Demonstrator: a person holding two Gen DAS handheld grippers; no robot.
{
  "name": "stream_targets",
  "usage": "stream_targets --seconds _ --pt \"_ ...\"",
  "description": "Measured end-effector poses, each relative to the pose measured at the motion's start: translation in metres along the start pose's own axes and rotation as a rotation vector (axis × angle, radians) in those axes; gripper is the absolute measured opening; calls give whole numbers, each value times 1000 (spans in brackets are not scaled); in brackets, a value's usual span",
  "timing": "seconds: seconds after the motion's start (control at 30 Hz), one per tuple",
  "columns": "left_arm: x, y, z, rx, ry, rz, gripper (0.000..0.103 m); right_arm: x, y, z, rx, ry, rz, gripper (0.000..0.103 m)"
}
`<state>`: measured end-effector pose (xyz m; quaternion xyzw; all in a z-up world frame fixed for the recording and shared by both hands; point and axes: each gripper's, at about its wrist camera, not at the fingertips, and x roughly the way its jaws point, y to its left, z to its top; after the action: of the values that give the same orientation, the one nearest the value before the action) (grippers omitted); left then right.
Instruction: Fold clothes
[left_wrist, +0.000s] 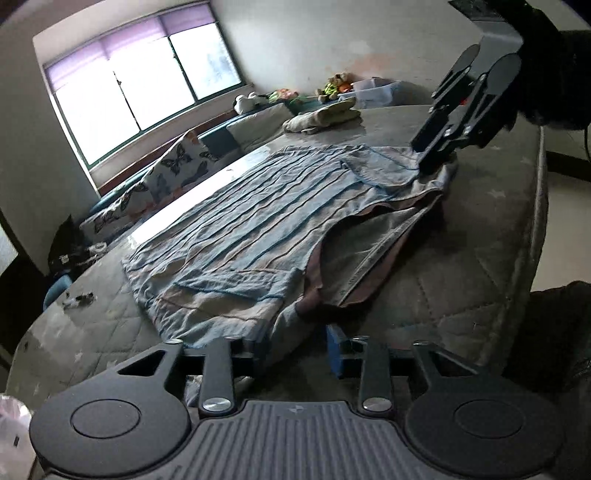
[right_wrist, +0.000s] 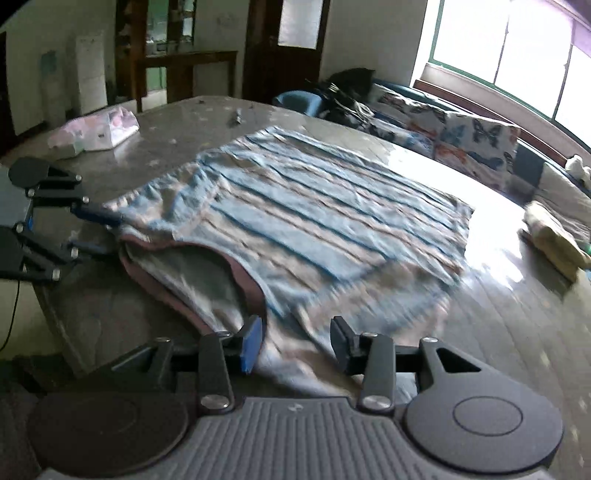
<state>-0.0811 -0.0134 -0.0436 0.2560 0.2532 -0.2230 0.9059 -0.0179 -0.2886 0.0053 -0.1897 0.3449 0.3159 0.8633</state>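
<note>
A blue and beige striped shirt (left_wrist: 258, 206) (right_wrist: 314, 210) lies flat on a quilted mattress (left_wrist: 461, 280) (right_wrist: 517, 332), its mauve-trimmed neck opening (left_wrist: 362, 251) (right_wrist: 199, 273) facing the near edge. My left gripper (left_wrist: 293, 350) (right_wrist: 96, 230) is open at one shoulder, and the cloth's edge covers its left finger. At the other shoulder my right gripper (right_wrist: 295, 345) (left_wrist: 430, 155) is open too, with the fabric running between its blue-padded fingers (right_wrist: 251, 343). The right wrist view is blurred by motion.
A folded beige pile (left_wrist: 325, 116) (right_wrist: 554, 240) sits farther along the mattress. Butterfly-print pillows (left_wrist: 177, 162) (right_wrist: 461, 140) line the side below the window. A pink plastic bag (right_wrist: 96, 131) lies near the far corner. Stuffed toys (left_wrist: 336, 86) and a wooden cabinet (right_wrist: 177, 55) stand beyond.
</note>
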Motion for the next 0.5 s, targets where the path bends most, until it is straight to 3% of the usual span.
stream_targets --seconds 0.1,0.33,0.5 --pt "2 4 1 -22 1 18 12 -8 -1 -13 -26 24 -20 46" --pt "1 26 16 -134 -21 40 3 -1 16 -34 -211 36 -94 57" --pt "0 39 22 -173 -21 12 2 9 20 -34 -215 -27 -84 58"
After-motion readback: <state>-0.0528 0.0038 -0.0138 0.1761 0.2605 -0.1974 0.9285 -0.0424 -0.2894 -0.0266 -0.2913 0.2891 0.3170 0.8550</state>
